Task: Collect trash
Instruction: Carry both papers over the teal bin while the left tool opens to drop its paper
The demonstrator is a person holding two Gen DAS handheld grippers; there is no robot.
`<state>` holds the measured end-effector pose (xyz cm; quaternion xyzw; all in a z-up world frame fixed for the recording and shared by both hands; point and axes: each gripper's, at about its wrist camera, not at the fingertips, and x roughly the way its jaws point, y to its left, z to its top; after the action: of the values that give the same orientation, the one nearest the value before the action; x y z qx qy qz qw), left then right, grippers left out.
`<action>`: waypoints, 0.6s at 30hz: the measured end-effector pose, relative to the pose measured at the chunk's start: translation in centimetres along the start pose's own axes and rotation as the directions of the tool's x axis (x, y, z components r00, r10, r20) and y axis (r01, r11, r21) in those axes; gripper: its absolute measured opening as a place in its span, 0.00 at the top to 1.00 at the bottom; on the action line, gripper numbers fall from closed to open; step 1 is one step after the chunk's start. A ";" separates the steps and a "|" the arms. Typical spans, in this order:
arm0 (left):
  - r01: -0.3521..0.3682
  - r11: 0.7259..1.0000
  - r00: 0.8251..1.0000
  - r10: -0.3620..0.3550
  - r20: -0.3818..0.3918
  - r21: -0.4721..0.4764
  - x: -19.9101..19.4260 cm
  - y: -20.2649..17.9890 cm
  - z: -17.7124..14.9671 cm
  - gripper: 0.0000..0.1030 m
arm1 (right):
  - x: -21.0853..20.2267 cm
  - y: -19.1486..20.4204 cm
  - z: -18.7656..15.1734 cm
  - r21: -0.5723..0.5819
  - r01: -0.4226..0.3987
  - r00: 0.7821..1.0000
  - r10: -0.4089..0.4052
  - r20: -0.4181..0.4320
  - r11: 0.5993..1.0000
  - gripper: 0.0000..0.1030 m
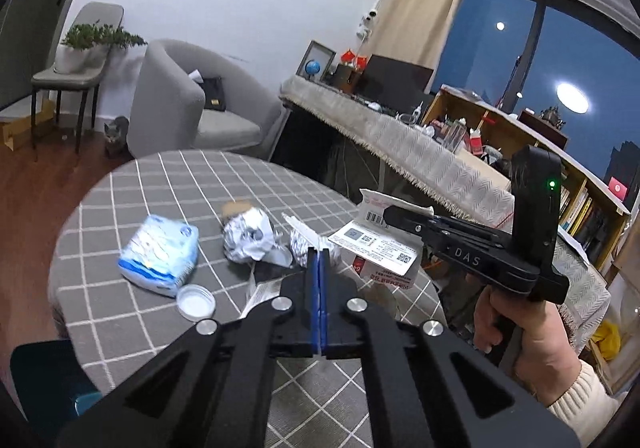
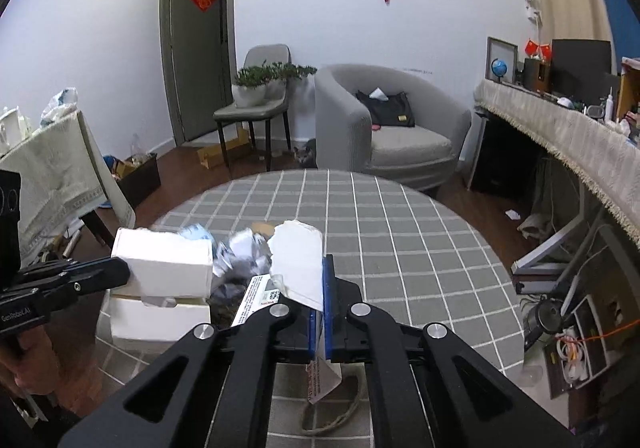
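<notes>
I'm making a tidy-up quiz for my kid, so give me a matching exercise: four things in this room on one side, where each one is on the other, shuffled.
Things:
1. tissue pack
2. torn white envelope
3. grey cat
4. black bag

Places:
A. on the armchair seat
B. lying on the checked tablecloth
C. clamped in the right hand-held gripper
D. on the floor beside the armchair

Pairs: 1-B, 2-C, 3-D, 4-A

I'm seeing my grey tablecloth (image 1: 168, 184) showing its white grid, a blue-and-white tissue pack (image 1: 160, 254), silver crumpled foil (image 1: 248, 234), and my black grippers' blue pads (image 1: 318, 280).
</notes>
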<state>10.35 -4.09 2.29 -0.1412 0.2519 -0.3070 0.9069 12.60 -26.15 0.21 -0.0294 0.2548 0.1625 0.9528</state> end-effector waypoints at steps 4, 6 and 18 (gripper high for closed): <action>-0.026 1.000 0.999 0.025 0.044 0.011 -1.8 0.4 0.7 0.99 | -0.5 1.0 1.1 0.017 -0.053 0.998 0.053 0.037 0.998 0.98; -0.040 0.999 0.998 0.040 0.055 0.013 -2.5 0.8 0.9 0.99 | -0.5 2.0 1.8 0.013 -0.079 0.996 0.078 0.048 0.997 0.98; -0.206 0.979 0.972 0.205 0.114 -0.006 -9.0 6.2 1.2 0.99 | 2.5 11.7 3.8 -0.059 -0.212 0.976 0.214 0.044 0.976 0.98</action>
<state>7.86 6.48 4.07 -0.1290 0.2120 -0.2035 0.9471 12.61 -13.82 2.61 -0.0236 0.2281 0.2712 0.9348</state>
